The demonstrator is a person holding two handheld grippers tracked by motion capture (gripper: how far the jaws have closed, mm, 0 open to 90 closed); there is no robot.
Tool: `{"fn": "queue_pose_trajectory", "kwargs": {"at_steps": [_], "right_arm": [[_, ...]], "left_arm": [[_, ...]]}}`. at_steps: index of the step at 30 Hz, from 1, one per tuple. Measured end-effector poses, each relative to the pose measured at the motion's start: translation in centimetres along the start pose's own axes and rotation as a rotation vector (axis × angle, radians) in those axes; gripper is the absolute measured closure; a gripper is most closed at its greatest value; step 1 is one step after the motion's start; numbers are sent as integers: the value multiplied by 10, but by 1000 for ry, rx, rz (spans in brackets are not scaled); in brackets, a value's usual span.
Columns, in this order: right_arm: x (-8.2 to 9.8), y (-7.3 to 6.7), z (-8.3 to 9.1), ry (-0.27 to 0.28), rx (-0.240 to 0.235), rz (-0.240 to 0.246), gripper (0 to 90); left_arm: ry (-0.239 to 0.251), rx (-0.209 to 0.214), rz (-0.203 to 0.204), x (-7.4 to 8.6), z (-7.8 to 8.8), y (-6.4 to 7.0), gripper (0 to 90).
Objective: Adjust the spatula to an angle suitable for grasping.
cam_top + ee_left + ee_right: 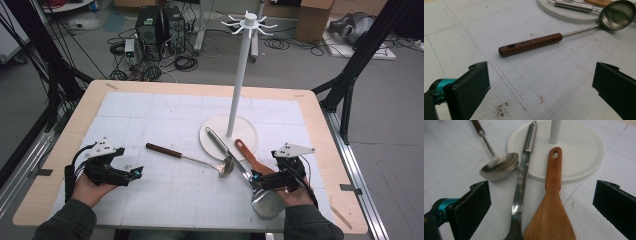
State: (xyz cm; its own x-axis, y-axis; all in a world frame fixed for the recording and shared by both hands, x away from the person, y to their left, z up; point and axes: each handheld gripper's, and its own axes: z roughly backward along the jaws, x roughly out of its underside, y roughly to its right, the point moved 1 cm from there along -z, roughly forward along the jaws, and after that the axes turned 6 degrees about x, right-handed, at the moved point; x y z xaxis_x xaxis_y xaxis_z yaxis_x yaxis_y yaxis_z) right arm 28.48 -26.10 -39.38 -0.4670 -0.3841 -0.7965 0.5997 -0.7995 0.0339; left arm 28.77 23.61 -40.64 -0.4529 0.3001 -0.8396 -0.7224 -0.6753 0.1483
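Approach step: both grippers, left & right, spread wide w/ nothing held; next, prob. right closes on wooden spatula handle.

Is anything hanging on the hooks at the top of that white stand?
No, the hooks are bare; the ladle, steel turner and wooden spatula all lie on the table.

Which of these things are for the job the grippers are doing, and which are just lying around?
For the job, judging by where the open grippers point:
- ladle, ahead of the left gripper
- steel spatula and wooden spatula, at the right gripper
- probably the white hook stand

Just lying around:
- computer boxes on the floor
- floor cables
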Motion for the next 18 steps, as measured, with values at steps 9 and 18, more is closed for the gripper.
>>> {"fn": "queue_pose_trajectory", "kwargs": {"at_steps": [9, 18], "right_arm": [[-10, 0, -11, -48, -102, 25, 75], [-20, -3, -24, -101, -144, 45, 221]], "left_arm": [[-6, -1, 3, 0, -1, -2, 17], [-3, -4, 2, 0, 0, -1, 17]]}}
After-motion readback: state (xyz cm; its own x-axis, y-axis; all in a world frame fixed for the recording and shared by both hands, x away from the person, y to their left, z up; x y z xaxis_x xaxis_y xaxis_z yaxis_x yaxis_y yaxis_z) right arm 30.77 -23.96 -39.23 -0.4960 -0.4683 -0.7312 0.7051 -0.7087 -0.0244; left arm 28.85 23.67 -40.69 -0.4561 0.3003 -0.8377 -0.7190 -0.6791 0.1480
